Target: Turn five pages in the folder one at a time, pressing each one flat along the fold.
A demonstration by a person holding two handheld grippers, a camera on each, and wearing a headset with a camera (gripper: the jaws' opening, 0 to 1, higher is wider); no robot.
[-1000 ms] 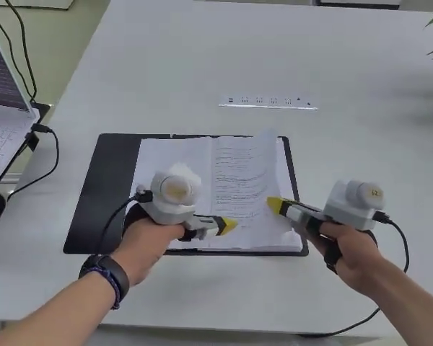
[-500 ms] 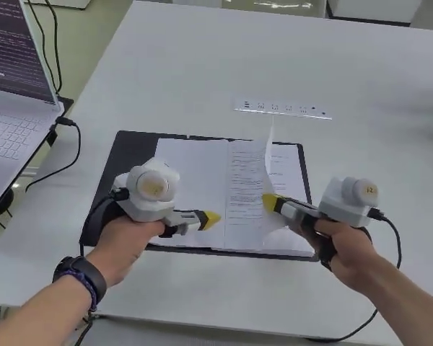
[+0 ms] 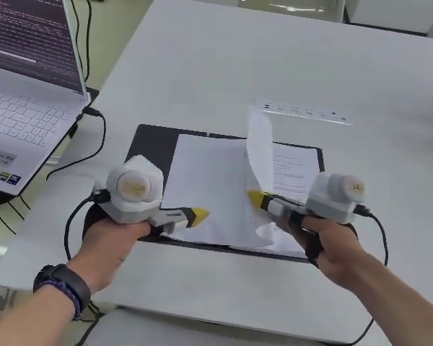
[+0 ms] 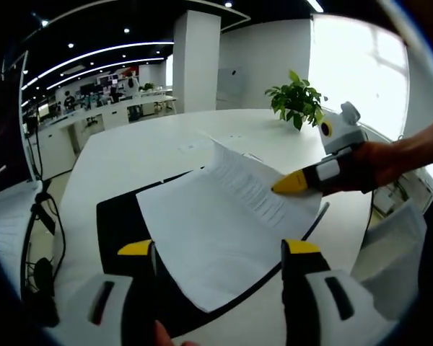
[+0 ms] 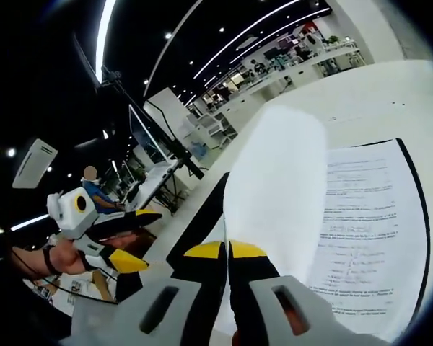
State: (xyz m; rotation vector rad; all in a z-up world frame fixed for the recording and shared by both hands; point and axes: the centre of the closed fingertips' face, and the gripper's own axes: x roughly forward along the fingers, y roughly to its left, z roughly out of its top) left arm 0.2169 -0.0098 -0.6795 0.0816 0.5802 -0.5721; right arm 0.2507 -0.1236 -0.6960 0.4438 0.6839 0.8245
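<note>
One page (image 3: pixel 260 148) stands pinched in the right gripper (image 5: pixel 227 251); left gripper (image 4: pixel 218 247) gapes wide.

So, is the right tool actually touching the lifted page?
Touching. The right gripper view shows the right tool shut on the lifted page, with the sheet rising from between its yellow tips.

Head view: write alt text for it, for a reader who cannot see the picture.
The right gripper, shut on a page, holds it standing up over the middle of an open black folder on a white table. The left gripper is open near the folder's front edge; an open laptop sits at far left.
</note>
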